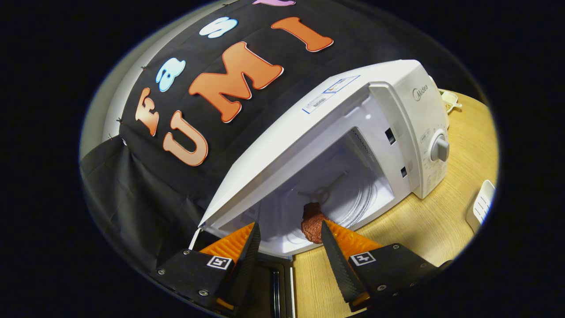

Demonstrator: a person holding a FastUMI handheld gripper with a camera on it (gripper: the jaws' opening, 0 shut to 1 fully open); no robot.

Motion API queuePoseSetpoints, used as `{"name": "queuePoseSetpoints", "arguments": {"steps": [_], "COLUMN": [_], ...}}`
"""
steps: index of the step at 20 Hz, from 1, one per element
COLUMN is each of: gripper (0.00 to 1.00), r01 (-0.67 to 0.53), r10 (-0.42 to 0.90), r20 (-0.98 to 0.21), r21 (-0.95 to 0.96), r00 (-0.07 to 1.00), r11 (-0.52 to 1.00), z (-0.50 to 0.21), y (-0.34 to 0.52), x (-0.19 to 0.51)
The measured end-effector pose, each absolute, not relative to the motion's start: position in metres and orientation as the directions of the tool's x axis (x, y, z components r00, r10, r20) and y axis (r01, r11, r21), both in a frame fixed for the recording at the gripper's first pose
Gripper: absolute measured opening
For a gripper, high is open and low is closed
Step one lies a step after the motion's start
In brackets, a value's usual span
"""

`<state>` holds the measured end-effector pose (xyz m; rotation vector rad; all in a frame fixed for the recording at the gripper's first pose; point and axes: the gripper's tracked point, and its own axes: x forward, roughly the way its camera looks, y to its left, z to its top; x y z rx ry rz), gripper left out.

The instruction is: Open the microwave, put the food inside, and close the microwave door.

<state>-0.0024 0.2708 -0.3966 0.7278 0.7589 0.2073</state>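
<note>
The white microwave (pixel 353 132) stands on the wooden table (pixel 419 225) with its cavity open. The food (pixel 311 221), a reddish-brown lump, lies on the glass turntable (pixel 353 203) near the cavity's front edge. My gripper (pixel 290 229) is open, its fingertips reaching the cavity's mouth. The food sits just ahead of the right fingertip (pixel 329 236), which hides its lower edge, and the left fingertip (pixel 252 238) is well apart from it. The open door's dark edge (pixel 278 282) shows low between the fingers.
The control panel with its round knob (pixel 439 148) is on the microwave's right side. A white slotted object (pixel 481 205) lies on the table to the right. A small pale item (pixel 450 104) sits behind the microwave.
</note>
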Motion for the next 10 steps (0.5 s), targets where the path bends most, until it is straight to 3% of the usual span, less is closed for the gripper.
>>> {"name": "queuePoseSetpoints", "arguments": {"steps": [10], "gripper": [0.83], "r01": [-0.123], "r10": [0.494], "r20": [-0.490], "r21": [0.609], "r00": [0.718], "r11": [0.784], "z": [-0.290], "y": [0.300], "x": [-0.110]}}
